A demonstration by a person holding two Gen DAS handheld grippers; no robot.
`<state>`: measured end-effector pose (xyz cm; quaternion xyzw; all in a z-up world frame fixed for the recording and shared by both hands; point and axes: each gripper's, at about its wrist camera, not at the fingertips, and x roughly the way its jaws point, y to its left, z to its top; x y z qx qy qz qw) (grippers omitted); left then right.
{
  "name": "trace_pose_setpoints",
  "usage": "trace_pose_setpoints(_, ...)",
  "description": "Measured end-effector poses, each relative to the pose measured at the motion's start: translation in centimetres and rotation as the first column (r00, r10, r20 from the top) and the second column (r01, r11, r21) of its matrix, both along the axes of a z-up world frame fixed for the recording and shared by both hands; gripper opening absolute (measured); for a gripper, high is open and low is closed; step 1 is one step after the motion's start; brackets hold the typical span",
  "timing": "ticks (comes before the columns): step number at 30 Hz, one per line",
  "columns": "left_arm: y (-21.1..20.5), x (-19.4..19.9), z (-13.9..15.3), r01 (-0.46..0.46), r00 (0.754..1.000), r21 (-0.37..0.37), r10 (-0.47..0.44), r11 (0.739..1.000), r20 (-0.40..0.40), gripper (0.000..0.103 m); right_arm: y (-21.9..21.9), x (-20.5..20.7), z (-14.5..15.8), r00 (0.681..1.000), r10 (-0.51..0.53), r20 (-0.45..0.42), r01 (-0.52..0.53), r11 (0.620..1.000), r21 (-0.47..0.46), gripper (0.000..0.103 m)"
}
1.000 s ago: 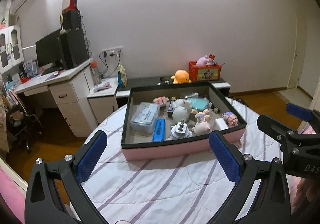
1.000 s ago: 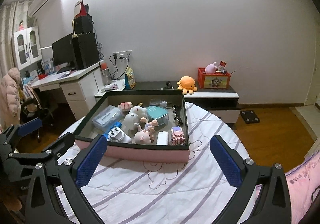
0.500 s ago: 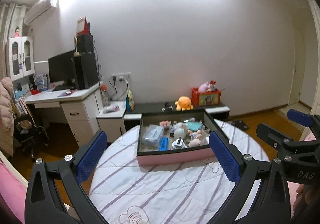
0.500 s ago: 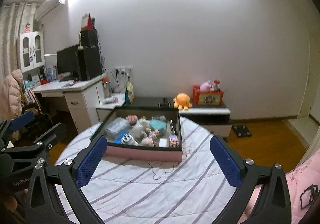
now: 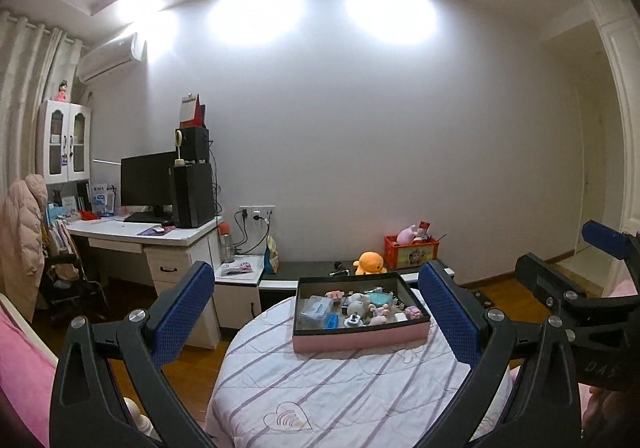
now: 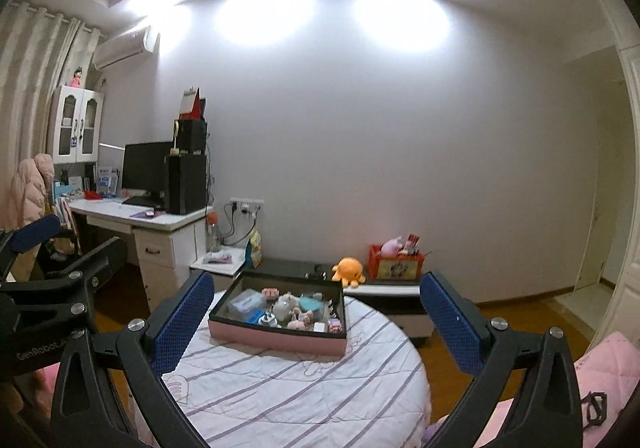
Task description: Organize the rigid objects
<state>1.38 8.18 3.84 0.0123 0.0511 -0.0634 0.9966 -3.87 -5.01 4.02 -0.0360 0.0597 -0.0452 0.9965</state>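
Note:
A pink box with a dark rim [image 5: 361,337] stands on the far part of a round table with a striped white cloth [image 5: 340,392]. It holds several small items: a clear plastic case, a blue bar, a white teapot, small figurines. It also shows in the right wrist view [image 6: 276,336]. My left gripper [image 5: 318,314] is open and empty, held well back from the box. My right gripper [image 6: 316,322] is open and empty too, also far back. Each gripper shows at the edge of the other's view.
A white desk [image 5: 160,240] with a monitor and speakers stands at the left. A low cabinet [image 5: 320,272] behind the table carries an orange plush [image 5: 371,262] and a red crate [image 5: 411,250]. Pink fabric [image 6: 600,380] lies at the right.
Both grippers have pulled back and up from the box, which now looks much smaller and farther. Both stay open and empty.

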Motion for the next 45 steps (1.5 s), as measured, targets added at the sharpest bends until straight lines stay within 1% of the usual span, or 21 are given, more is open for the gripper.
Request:
trace_pose_setpoints(6, 0.1, -3.7, 1.1, -0.037, 0.996, 0.016, 0.036, 0.999, 0.076, 0.103, 0.5, -2.8, 1.1, 0.999, 0.023, 0.044, -0.024, 1.0, 0.005, 0.103)
trace_pose_setpoints(9, 0.2, -5.2, 1.7, -0.053, 0.993, 0.017, 0.051, 0.998, 0.11, 0.103, 0.7, -3.4, 1.5, 0.997, 0.032, 0.066, -0.032, 0.999, 0.0, 0.103)
trace_pose_setpoints(14, 0.6, -5.9, 2.2, -0.048, 0.99, 0.0, 0.048, 0.999, 0.13, 0.103, 1.2, -4.1, 1.9, 0.995, 0.037, 0.095, -0.035, 0.999, -0.013, 0.103)
trace_pose_setpoints(20, 0.2, -6.1, 2.2, -0.067, 0.986, 0.02, 0.063, 0.998, 0.152, 0.103, 1.5, -4.3, 1.9, 0.995, 0.031, 0.093, -0.029, 0.999, -0.018, 0.103)
trace_pose_setpoints(45, 0.3, -5.9, 2.0, -0.056, 0.988, 0.022, 0.052, 0.998, 0.142, 0.103, 1.8, -4.7, 2.0, 0.997, 0.01, 0.082, -0.008, 1.0, -0.02, 0.103)
